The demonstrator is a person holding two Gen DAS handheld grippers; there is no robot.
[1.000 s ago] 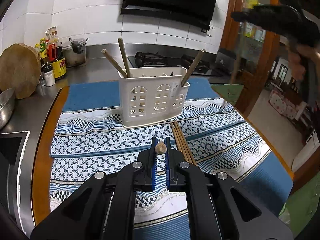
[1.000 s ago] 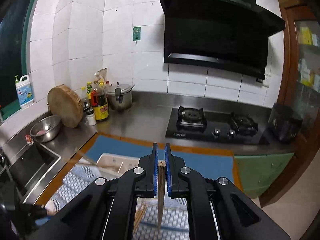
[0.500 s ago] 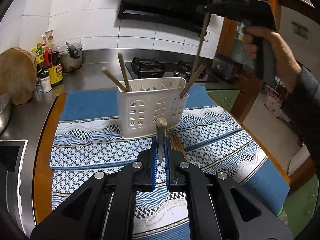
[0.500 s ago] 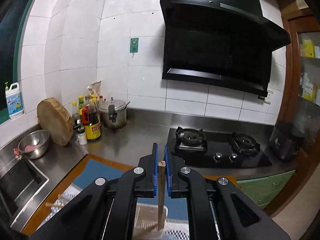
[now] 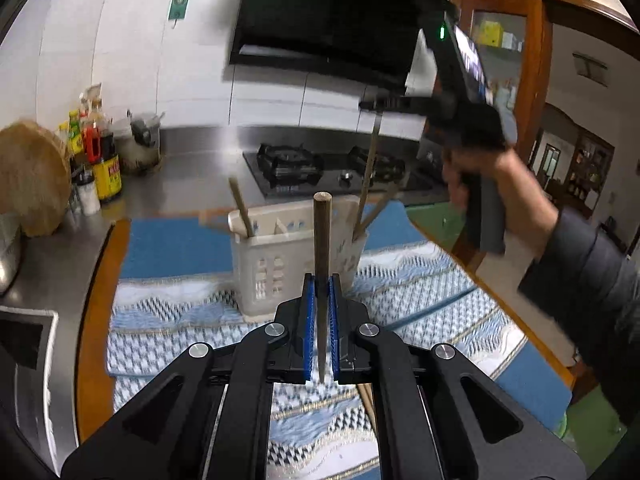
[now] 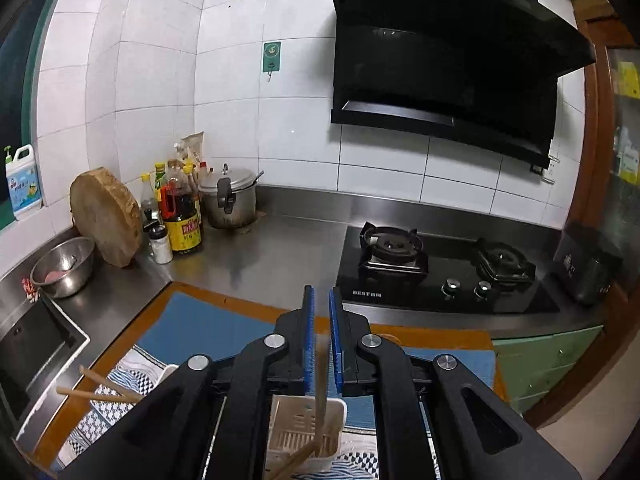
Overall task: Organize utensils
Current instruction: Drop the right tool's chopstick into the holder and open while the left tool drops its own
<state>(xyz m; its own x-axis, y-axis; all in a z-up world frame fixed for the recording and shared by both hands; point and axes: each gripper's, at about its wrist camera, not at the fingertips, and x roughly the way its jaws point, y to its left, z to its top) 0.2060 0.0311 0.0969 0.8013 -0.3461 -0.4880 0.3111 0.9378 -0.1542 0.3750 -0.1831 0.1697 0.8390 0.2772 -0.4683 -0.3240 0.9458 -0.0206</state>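
Fingers: left gripper [image 5: 320, 312] clamped on an upright chopstick [image 5: 321, 240]; right gripper [image 6: 321, 344] parting, dropping its chopstick [image 6: 320, 396] into the white holder [image 6: 280, 440]. Advice: carry the left chopstick directly above a free compartment before releasing.

A utensil caddy [image 5: 294, 256] stands on a cloth [image 5: 420, 292] spread over the tabletop [image 6: 260, 256], directly ahead of the left gripper [image 5: 320, 320], whose fingers [image 5: 307, 320] clamp an upright chopstick [image 5: 321, 264]. More chopsticks [image 5: 240, 206] lean in the caddy's left and right compartments, and others [image 5: 366, 396] lie on the cloth to the gripper's right. Above the caddy's right end hangs the right gripper [image 6: 321, 344], a chopstick [image 6: 320, 384] dropping between its opening fingers into the compartment below. Behind the caddy sits the stove [image 6: 440, 276], under the range hood [image 6: 440, 60]. Far left along the wall stand bottles [image 6: 182, 216], a pot [image 6: 230, 198], a chopping block [image 6: 106, 218] and a bowl [image 6: 64, 266].
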